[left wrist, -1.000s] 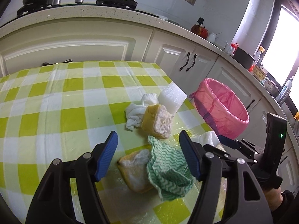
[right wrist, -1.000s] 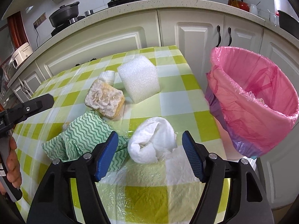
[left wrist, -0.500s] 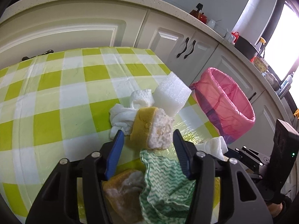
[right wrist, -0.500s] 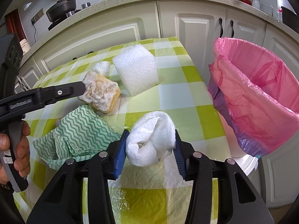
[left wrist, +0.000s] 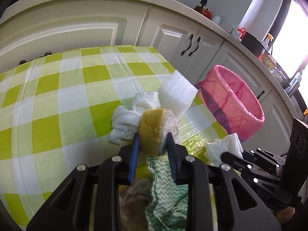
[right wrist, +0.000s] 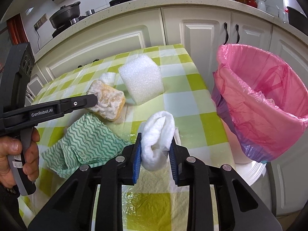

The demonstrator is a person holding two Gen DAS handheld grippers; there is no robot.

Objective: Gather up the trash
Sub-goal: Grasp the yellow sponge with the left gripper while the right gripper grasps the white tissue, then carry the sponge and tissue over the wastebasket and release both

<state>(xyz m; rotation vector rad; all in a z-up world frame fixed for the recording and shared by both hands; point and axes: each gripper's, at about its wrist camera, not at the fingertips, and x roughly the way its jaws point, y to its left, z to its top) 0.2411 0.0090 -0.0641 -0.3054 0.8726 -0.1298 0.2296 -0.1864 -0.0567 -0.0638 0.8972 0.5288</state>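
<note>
In the left wrist view the left gripper (left wrist: 151,141) is clamped on a yellow sponge (left wrist: 151,130), its blue pads pressing both sides of it and squeezing it narrow. The sponge sits on the checked tablecloth (left wrist: 57,104) near the table's right edge, touching a crumpled white cloth (left wrist: 125,124) and just in front of a white foam block (left wrist: 177,94). A green wavy-patterned rag (left wrist: 165,190) lies under the fingers, beside a second soiled sponge (left wrist: 134,192). A second ago these jaws stood wide apart short of the yellow sponge; now they are together on it. Off the table's right edge stands a pink-lined bin (left wrist: 233,105); from here its inside shows only the liner.

In the right wrist view the right gripper (right wrist: 155,150) has its jaws closing on a wad of white paper towel (right wrist: 156,138), the pads already pressing its sides at the near edge of the tabletop. A second ago the wad lay loose between open fingers. The left gripper (right wrist: 95,101) reaches in from the left, gripping the sponge (right wrist: 106,101), with a hand (right wrist: 17,159) on its handle. The rag (right wrist: 84,140) lies below it, the foam block (right wrist: 142,82) beyond. The bin (right wrist: 269,104) stands past the right edge, and something pale shows low inside against the liner
</note>
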